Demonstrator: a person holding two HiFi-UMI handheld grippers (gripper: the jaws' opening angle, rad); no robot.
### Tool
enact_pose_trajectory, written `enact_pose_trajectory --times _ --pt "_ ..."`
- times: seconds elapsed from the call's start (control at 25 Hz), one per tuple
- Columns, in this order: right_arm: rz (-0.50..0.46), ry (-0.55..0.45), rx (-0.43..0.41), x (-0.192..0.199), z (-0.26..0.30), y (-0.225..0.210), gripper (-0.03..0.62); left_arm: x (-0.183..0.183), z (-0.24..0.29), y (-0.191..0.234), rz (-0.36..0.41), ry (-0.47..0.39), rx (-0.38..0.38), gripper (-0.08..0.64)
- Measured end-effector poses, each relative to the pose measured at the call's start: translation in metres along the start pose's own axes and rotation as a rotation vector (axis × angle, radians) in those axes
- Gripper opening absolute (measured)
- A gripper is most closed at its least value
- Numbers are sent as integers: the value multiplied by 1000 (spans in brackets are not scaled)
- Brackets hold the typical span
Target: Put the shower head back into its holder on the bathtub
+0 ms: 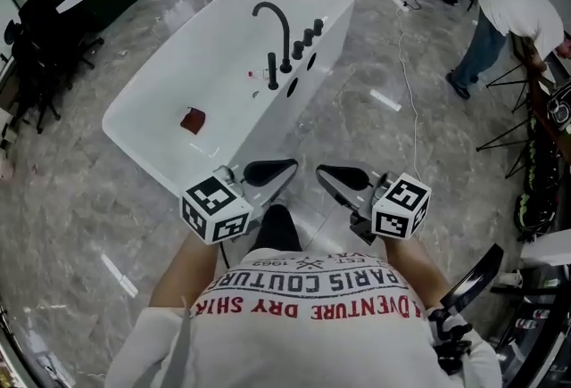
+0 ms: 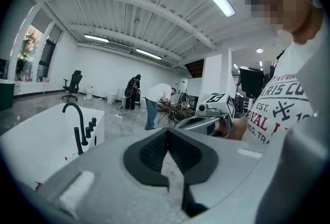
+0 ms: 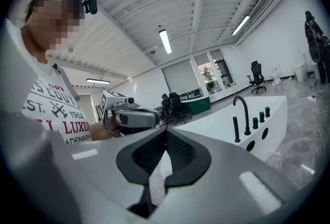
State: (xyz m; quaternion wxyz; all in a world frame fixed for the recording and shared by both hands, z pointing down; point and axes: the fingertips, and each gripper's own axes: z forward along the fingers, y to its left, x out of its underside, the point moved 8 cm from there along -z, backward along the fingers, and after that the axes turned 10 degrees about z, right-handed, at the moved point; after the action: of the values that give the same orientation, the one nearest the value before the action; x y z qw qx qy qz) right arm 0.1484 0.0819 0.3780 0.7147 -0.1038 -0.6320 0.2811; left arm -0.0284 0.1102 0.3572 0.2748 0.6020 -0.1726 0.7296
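The white bathtub (image 1: 152,105) stands on the marble floor ahead of me. On its right rim are a black arched faucet (image 1: 277,25), three black knobs (image 1: 308,34) and a slim black shower head (image 1: 272,72) that stands upright beside the faucet. Both grippers hover close to my chest, well short of the tub, with their tips facing each other. The left gripper (image 1: 287,168) is shut with nothing in it, its pads (image 2: 154,153) meeting. The right gripper (image 1: 323,172) is also shut and holds nothing, its pads (image 3: 178,153) together. The shower head (image 3: 236,129) shows in the right gripper view too.
A small red object (image 1: 192,120) lies inside the tub. A person (image 1: 504,20) bends over equipment at the back right, near tripods (image 1: 526,119) and a floor cable (image 1: 410,83). Black office chairs (image 1: 40,47) stand at the left.
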Motion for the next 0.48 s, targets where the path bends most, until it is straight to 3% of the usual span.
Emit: enact_pose_trajectory --times 0.28,0.48 --pt "-55 -10 -13 13 -32 73 3 -19 -35 -68 19 3 -16 3" --pt "32 -45 -4 36 -43 100 3 -13 -54 -98 8 25 -7 3"
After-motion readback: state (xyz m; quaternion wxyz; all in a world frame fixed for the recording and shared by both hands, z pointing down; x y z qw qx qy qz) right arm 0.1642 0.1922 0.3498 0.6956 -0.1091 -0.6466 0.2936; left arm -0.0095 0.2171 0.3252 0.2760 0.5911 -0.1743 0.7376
